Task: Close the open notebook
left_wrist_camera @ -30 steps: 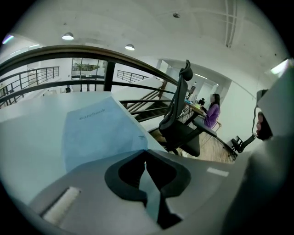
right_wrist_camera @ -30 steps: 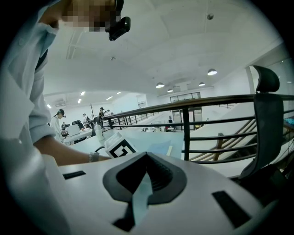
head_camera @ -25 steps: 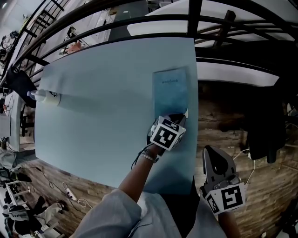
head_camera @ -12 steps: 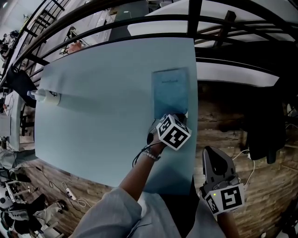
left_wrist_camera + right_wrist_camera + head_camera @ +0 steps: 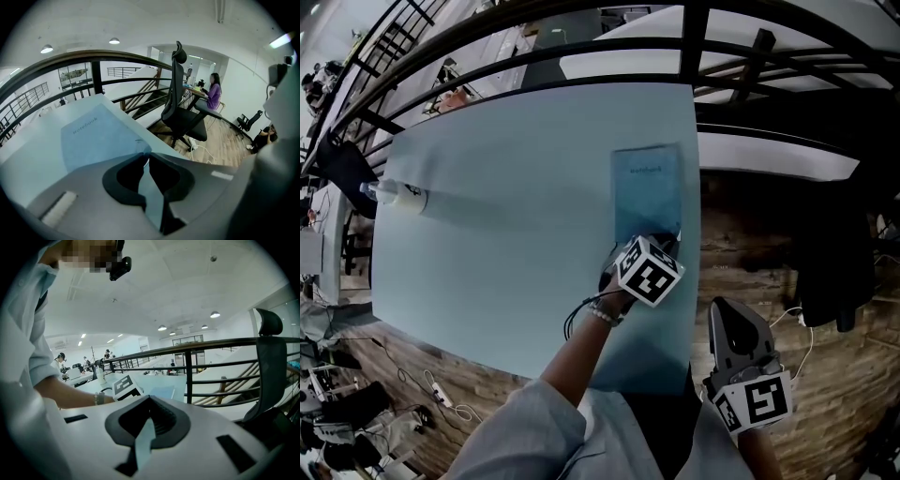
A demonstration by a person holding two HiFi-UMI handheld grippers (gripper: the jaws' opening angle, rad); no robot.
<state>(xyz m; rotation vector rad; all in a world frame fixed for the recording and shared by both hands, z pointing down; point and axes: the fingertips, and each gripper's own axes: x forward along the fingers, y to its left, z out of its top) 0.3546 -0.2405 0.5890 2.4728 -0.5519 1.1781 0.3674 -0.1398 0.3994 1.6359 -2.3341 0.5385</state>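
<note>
**Left tongs turn at the notebook's corner**

Since a second ago, the left tongs [image 5: 662,238] have rolled in the hand, so their marker cube [image 5: 649,272] shows us a different face, and they have edged slightly toward the tabletop's right edge. The notebook [image 5: 647,183] and the right tongs [image 5: 728,309] sit where they were.

We see the notebook lying closed and flat on the pale blue tabletop [image 5: 506,187], cover up, close along its right edge. In the left gripper view the tips of the left tongs [image 5: 144,153] are pressed together right at the near right corner of the notebook [image 5: 98,136], where a small pale curl of paper lifts. We cannot tell whether any sheet is nipped between them.

The right tongs are off the tabletop, low at the person's right over the wooden floor [image 5: 750,253]. Their own view shows the right tongs [image 5: 150,398] closed with nothing in them.

A bottle [image 5: 398,195] lies on its side at the tabletop's far left edge, well apart from the notebook.
</note>
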